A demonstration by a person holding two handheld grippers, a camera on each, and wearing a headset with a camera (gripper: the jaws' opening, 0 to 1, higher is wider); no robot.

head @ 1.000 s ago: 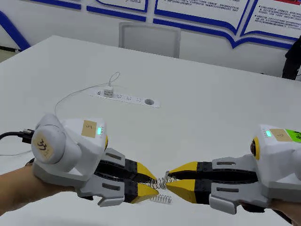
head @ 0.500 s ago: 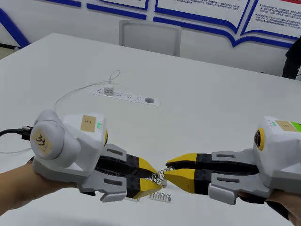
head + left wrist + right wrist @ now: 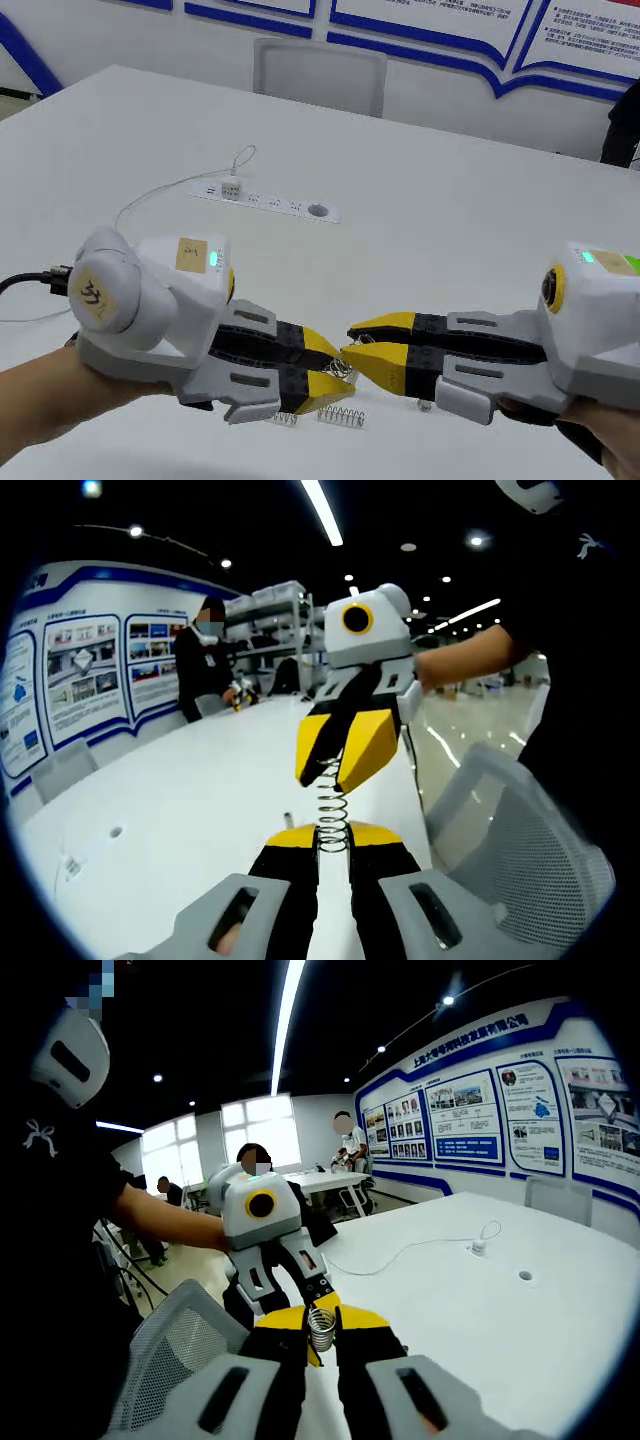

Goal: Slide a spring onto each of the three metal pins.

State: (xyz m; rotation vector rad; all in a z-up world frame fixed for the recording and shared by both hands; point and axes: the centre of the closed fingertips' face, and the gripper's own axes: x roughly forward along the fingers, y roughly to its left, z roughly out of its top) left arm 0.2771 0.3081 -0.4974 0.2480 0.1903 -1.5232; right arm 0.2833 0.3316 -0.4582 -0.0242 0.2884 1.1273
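- A thin coiled steel spring (image 3: 332, 815) is held in the air between two gripper tips, above the near part of the white table (image 3: 450, 240).
- The left white-and-yellow gripper (image 3: 332, 838) is clamped on one end of that spring. The right white-and-yellow gripper (image 3: 330, 778) is closed at the other end, almost tip to tip with the left.
- The spring's long axis is laid along the line joining the two grippers, so neither is nearer. Any threading is judged to run along that line.
- Whether a metal pin is gripped inside the right-hand end cannot be made out, as it may be hidden by the coils.
- Just below the held spring, a longer loose spring (image 3: 342, 415) and a shorter loose spring (image 3: 285, 419) are seen lying on the table. To the right of the held spring, a small metal piece (image 3: 425, 405) is seen, possibly a pin.
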